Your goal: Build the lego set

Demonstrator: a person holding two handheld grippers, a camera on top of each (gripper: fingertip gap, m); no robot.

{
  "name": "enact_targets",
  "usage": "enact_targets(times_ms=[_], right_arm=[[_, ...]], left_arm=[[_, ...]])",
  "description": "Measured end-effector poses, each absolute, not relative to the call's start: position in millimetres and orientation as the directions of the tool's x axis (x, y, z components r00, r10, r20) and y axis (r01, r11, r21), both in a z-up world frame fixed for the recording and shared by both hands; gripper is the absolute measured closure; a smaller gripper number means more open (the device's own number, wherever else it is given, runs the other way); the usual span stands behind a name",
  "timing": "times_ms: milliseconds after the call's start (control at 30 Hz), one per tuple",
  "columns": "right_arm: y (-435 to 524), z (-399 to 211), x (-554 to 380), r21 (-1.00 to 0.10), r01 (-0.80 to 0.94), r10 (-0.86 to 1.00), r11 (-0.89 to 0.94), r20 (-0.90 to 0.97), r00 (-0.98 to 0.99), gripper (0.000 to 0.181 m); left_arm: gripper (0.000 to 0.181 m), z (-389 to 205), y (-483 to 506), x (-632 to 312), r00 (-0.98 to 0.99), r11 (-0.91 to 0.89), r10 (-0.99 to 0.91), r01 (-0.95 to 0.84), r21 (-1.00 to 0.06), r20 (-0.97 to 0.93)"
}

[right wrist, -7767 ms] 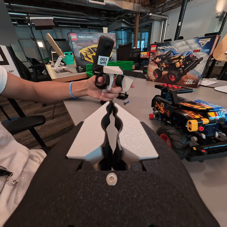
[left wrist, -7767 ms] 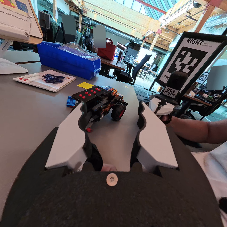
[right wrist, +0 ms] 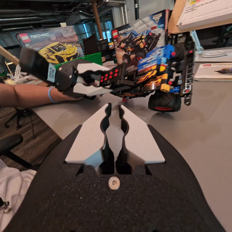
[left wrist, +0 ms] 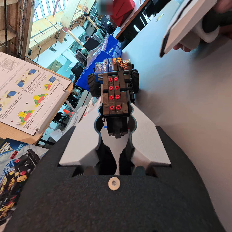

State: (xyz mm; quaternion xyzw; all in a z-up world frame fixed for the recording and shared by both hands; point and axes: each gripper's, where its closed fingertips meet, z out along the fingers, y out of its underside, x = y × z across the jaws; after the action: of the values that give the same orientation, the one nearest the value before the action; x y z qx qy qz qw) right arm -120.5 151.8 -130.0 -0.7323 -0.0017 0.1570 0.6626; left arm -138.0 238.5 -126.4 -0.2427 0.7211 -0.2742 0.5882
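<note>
A black toy monster truck [left wrist: 113, 80] with flame stickers, blue panels and red studs is gripped at its rear deck. My left gripper [left wrist: 116, 106] is shut on that studded deck and rolled to one side. In the right wrist view the truck [right wrist: 156, 77] hangs tilted from the left gripper [right wrist: 109, 80], with one big tyre [right wrist: 164, 101] on the grey table [right wrist: 188, 138]. My right gripper [right wrist: 114, 104] is almost shut, with a thin gap, and holds nothing. It points at the table just below the truck's rear. It shows blurred in the left wrist view [left wrist: 185, 28].
Two toy set boxes [right wrist: 138, 36] [right wrist: 50, 41] stand behind the truck, with a green bin [right wrist: 92, 57] between them. A booklet [right wrist: 213, 72] lies at the right. A blue bin [left wrist: 106, 50] is beyond the truck. An instruction board [left wrist: 31, 90] overhangs the table. The table edge [right wrist: 47, 123] is on the left. My hands' fingertips stand some 10 cm from each other.
My left gripper, open behind the truck before, has shut on its rear deck and rolled, tilting the truck up. My right gripper now points at the truck's underside.
</note>
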Motion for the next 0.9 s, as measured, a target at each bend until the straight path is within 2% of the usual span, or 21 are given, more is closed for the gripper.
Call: enact_targets(times_ms=[67,133,233,367,433,567,600,633,700,900], right_arm=[[155.2,-118.9,-111.8,-0.951,-0.263,0.18,-0.162,-0.29,0.94,0.153],[153.9,-86.6,-101.7,-0.962,-0.257,0.183,-0.096,-0.271,0.945,0.149],[159.8,-59.5,-69.1,-0.988,-0.089,0.099,-0.125,-0.101,0.99,0.137],[182.1,-52.1,-47.4,-0.962,-0.097,0.179,-0.257,-0.146,0.973,0.103],[192.6,-67.6,-46.3,-0.937,-0.059,0.231,-0.345,-0.145,0.962,0.095],[205.2,-96.0,-52.5,-0.897,-0.009,0.282,-0.442,-0.149,0.948,0.097],[206.4,-101.2,-57.1,-0.89,0.0,0.302,-0.456,-0.155,0.941,0.1],[206.7,-102.7,-62.4,-0.889,-0.013,0.321,-0.457,-0.179,0.93,0.112],[209.0,-99.8,-62.4,-0.901,-0.063,0.308,-0.429,-0.211,0.928,0.117],[205.1,-99.2,-62.9,-0.924,-0.075,0.319,-0.376,-0.205,0.925,0.118]], left_arm=[[0.146,-128.9,234.4,-139.9,-0.185,0.778,-0.618,-0.008,-0.628,-0.764],[0.146,-130.2,230.2,-141.4,-0.17,0.833,-0.542,0.018,-0.553,-0.823],[0.146,-131.7,221.8,-144.7,-0.135,0.92,-0.374,0.071,-0.386,-0.917],[0.146,-137.1,210.7,-149.3,-0.072,0.982,-0.128,0.133,-0.137,-0.989],[0.146,-138.4,208.1,-150.3,-0.059,0.986,-0.086,0.138,-0.093,-0.995],[0.146,-140.0,205.9,-151.4,-0.038,0.989,-0.036,0.144,-0.041,-0.999],[0.146,-140.8,205.4,-151.4,-0.035,0.989,-0.03,0.144,-0.035,-0.999],[0.146,-141.9,205.6,-151.2,-0.038,0.99,-0.032,0.137,-0.037,-0.999],[0.145,-145.2,204.1,-151.9,-0.071,0.988,-0.068,0.136,-0.077,-0.995],[0.133,-153.1,183.3,-171.2,-0.393,0.892,-0.302,0.205,-0.403,-0.868]])
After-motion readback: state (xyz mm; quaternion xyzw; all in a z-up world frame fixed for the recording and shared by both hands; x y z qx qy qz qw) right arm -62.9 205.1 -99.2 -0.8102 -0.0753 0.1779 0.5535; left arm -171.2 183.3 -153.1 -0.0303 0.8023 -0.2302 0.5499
